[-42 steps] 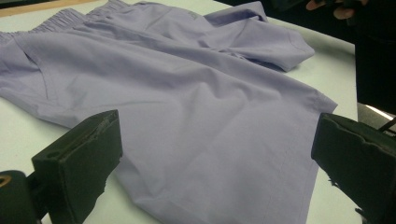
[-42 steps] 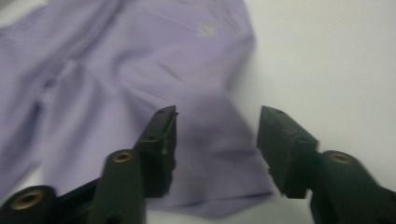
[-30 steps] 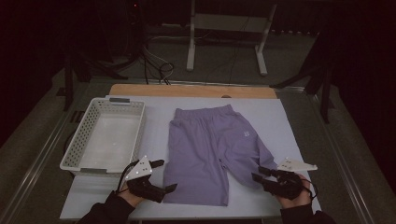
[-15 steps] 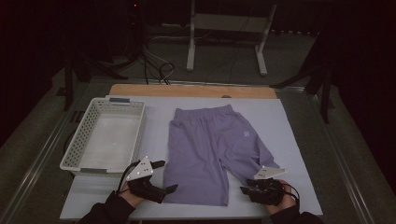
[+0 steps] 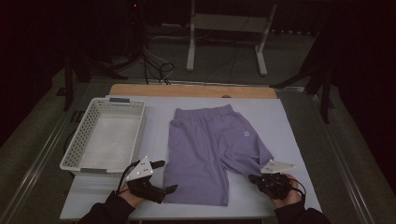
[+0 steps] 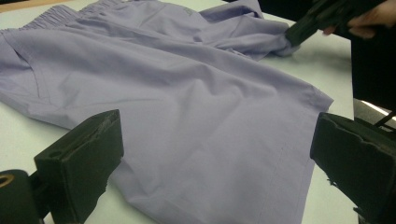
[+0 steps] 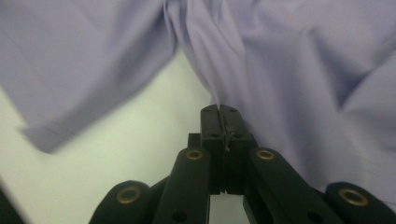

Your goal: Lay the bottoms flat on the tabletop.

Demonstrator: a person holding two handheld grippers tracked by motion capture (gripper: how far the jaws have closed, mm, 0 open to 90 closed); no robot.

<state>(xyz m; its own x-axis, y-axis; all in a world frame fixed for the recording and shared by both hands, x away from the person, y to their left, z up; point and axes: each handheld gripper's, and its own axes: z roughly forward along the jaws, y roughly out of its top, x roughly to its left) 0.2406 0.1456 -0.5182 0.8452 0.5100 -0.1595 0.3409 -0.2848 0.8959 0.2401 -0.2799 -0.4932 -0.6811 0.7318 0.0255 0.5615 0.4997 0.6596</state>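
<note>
Lying flat: shorts (image 5: 212, 149) | white basket (image 5: 80, 156) beside, apart

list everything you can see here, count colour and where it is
purple fabric shorts: 1, lilac purple, spread flat mid-table, waistband at the far side
white perforated plastic basket: 1, white, left of the shorts, nothing inside
pale blue table cover: 1, pale blue, under the shorts and basket
bare wooden strip: 1, tan, along the table's far edge
white metal stand: 1, white, on the floor beyond the table
left hand-held gripper: 1, black, jaws open at the near left leg hem
right hand-held gripper: 1, black, jaws shut on the right leg hem
</note>
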